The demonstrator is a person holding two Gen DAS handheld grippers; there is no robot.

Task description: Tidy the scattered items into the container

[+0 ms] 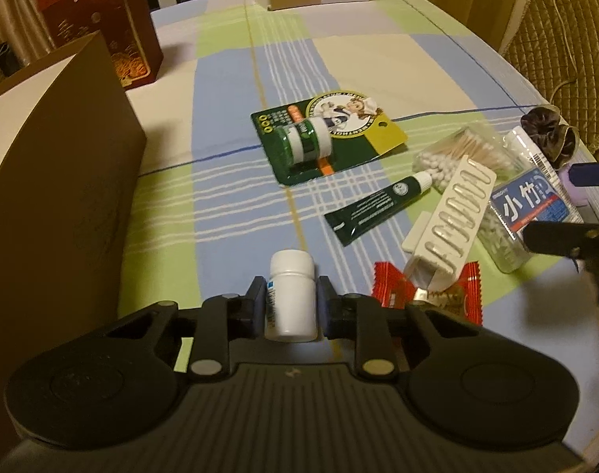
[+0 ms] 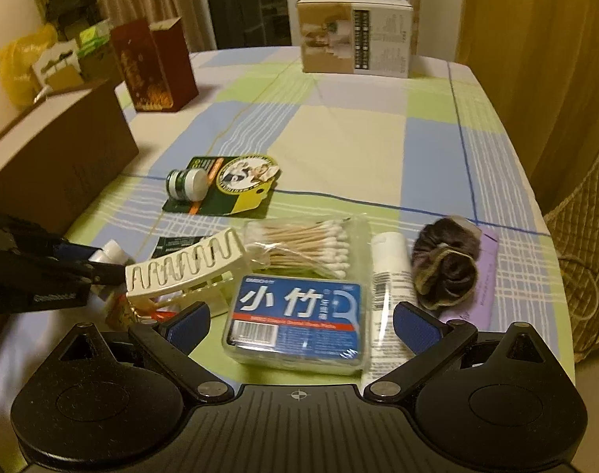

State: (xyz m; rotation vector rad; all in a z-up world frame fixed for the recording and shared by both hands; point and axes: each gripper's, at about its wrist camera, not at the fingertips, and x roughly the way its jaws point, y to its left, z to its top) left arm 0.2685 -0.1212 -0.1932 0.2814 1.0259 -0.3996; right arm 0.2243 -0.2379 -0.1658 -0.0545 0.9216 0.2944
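A bench (image 2: pixel 338 146) draped in a checked cloth of blue, green and cream is seen carrying a scatter of small toiletries, with a large brown cardboard container (image 1: pixel 62 181) set at its left edge. All positions are given from the clear floss-pick box (image 2: pixel 297 325) with the blue label, which lies at the near right of the clutter. Behind it, toward the far end of the bench, a printed carton (image 2: pixel 354 35) is stood, and a dark red gift box (image 2: pixel 153 67) is placed far left of it, beyond the container. A green blister card (image 1: pixel 327 138) bearing a small jar is laid well to the box's far left. A clear pack of cotton swabs (image 2: pixel 303 244) is pressed against its far side, and a cream hair claw (image 2: pixel 185 264) is propped just to its left, over a red wrapper (image 1: pixel 429 295). A dark green tube (image 1: pixel 378 207) lies left of the claw. A dark scrunchie (image 2: pixel 447 264) rests to the box's right, on a lilac card. The right gripper (image 2: pixel 299 329) is held spread wide, its blue pads on either side of the floss-pick box and not touching it. The left gripper (image 1: pixel 291 307) is clamped on a white pill bottle (image 1: pixel 291 295), held upright to the box's left, short of the container.
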